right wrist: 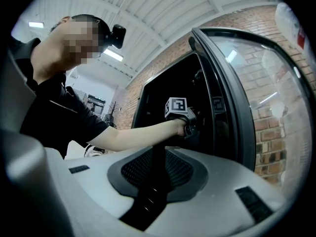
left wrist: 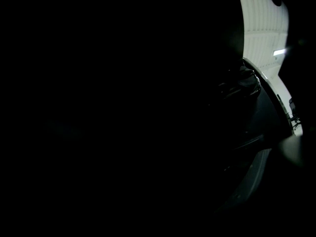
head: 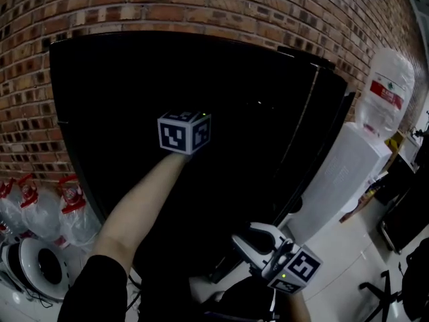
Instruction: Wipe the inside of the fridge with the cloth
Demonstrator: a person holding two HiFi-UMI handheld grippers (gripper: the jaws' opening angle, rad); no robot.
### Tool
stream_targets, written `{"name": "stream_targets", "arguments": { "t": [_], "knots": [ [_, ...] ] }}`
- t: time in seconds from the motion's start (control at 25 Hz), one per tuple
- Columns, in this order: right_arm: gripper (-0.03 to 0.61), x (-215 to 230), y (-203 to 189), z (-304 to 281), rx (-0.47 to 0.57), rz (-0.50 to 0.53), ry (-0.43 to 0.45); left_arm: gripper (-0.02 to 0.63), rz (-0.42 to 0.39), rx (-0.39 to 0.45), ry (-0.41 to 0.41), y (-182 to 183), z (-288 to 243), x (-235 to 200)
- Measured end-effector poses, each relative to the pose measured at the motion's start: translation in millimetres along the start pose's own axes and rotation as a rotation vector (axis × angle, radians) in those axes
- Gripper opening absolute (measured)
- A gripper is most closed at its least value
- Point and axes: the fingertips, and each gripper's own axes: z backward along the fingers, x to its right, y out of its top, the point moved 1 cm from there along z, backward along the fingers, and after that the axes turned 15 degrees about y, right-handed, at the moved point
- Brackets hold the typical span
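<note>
Fridge interior: solid black, contents unreadable. Left gripper: jaws lost in darkness, even in its own view; cloth indiscernible. Water bottles: cut by head view's left edge.

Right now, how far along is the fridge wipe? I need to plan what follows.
Done: the fridge door stands open. In hand: the left gripper reaches into the dark fridge; the cloth can't be made out. The right gripper hangs outside, low. Left: unclear, the interior is too dark to show wiped surfaces.
</note>
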Motion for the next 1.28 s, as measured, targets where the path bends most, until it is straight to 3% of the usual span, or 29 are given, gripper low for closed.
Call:
{"name": "stream_targets", "arguments": {
  "t": [0.32,0.56,0.92,1.12,1.28],
  "knots": [
    [0.074,9.2,0.1,-1.3,-0.012,-0.003,-0.021,0.058,-0.036,0.016,0.047,-4.2,-20.0,-16.0],
    [0.074,-1.0,4.8,-14.9,0.014,-0.026,-0.004,0.058,-0.084,-0.025,0.107,-15.2,-37.9,-28.8],
    [0.074,-14.0,-0.7,-16.4,0.006,-0.026,0.012,0.057,0.026,-0.084,0.155,-27.3,-51.8,-55.5],
    [0.074,-11.4,-6.7,-15.7,0.036,-0.069,0.026,0.058,0.081,0.02,0.109,-10.6,6.0,-40.4],
    [0.074,-14.4,-16.4,-21.0,0.03,-0.084,0.043,0.058,0.058,0.05,-0.025,-13.3,69.8,5.7]
  ]
}}
